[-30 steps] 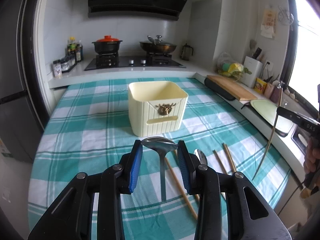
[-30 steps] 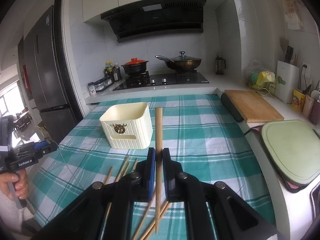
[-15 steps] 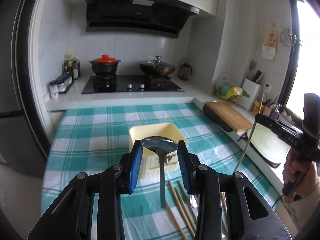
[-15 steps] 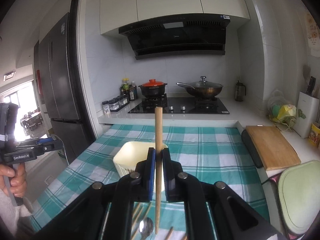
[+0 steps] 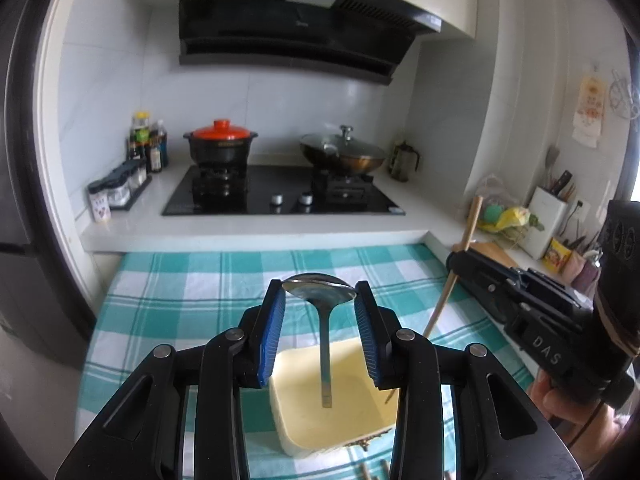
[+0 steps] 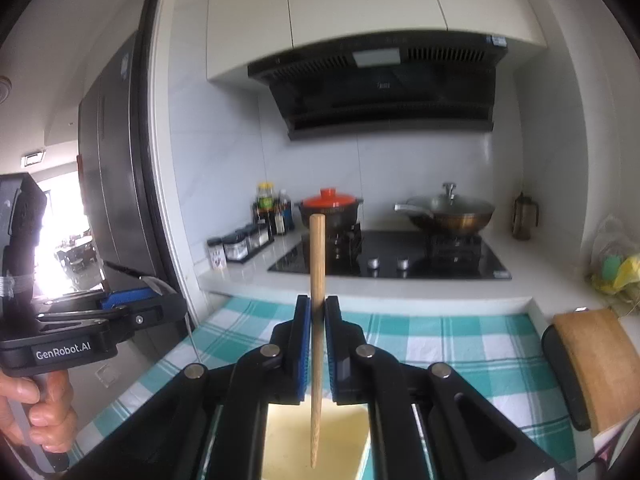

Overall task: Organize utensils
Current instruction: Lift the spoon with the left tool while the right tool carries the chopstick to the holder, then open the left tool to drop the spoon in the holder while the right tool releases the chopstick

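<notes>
**Spoon and chopstick held above the utensil box, ready for release**

Checked teal-and-white cloth covers the worktop (image 5: 168, 280), seen from both wrist views. Nearest the left camera, the left hand-held gripper (image 5: 320, 304) is clamped on one metal spoon (image 5: 325, 344) by the edges of its bowl, the handle hanging straight down. Nearest the right camera, the right hand-held gripper (image 6: 317, 340) is closed tight on one wooden chopstick (image 6: 317, 280), held upright with its thin tip downward. Directly beneath both utensils sits one cream utensil box (image 5: 344, 420), open at the top; the spoon handle and the chopstick tip both appear to hang over its mouth, though whether either has entered it cannot be told. At the bottom edge of the left view, the ends of two or three further chopsticks (image 5: 384, 466) lie on the cloth in front of the box. Beyond the cloth: one black hob (image 5: 280, 196), one black pot with a red lid (image 5: 220, 144), one lidded wok (image 5: 344, 152).

Step in hand, as judged: carrying both utensils to the box for deposit. The next move would call for lowering each utensil until its lower end is inside the box walls, then parting the jaws; the spoon, gripped only at its bowl rim, may swing or slip if tilted
</notes>
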`<state>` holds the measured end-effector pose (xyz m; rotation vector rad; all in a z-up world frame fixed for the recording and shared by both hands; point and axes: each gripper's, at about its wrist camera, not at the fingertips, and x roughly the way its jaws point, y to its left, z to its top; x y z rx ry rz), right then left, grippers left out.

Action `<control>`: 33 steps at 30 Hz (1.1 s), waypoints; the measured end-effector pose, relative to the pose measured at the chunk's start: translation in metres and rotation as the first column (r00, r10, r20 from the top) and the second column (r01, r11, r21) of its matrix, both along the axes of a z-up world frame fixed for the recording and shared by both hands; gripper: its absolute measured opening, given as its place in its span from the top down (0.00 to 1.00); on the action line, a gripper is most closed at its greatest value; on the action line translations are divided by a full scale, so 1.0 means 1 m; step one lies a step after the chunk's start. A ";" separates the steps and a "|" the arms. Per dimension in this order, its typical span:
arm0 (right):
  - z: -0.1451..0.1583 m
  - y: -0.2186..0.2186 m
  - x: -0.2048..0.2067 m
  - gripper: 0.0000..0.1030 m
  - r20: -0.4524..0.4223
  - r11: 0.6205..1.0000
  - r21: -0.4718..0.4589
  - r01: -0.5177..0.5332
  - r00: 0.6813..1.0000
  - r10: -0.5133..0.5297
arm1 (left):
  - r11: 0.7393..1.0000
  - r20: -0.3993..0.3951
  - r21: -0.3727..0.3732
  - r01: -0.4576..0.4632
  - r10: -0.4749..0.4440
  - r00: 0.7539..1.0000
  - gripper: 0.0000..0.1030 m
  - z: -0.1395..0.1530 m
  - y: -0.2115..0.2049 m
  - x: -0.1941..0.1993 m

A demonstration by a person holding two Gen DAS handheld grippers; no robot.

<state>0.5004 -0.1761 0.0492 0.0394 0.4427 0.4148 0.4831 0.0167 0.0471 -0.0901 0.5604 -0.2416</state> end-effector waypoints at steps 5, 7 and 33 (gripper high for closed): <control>-0.065 0.009 0.045 0.93 -0.242 0.998 -0.063 -0.007 0.970 -0.009 | 1.000 -0.167 0.026 0.011 -0.006 0.986 0.66 -0.062 -0.006 0.038; -0.084 0.007 0.051 0.93 -0.284 0.996 -0.089 0.008 0.958 -0.033 | 1.000 -0.220 0.031 0.005 0.002 0.975 0.66 -0.084 -0.006 0.049; -0.098 -0.073 -0.250 0.55 -0.145 0.953 -0.293 0.075 0.982 -0.122 | 0.996 -0.201 0.064 0.059 -0.045 0.979 0.10 -0.100 0.030 -0.228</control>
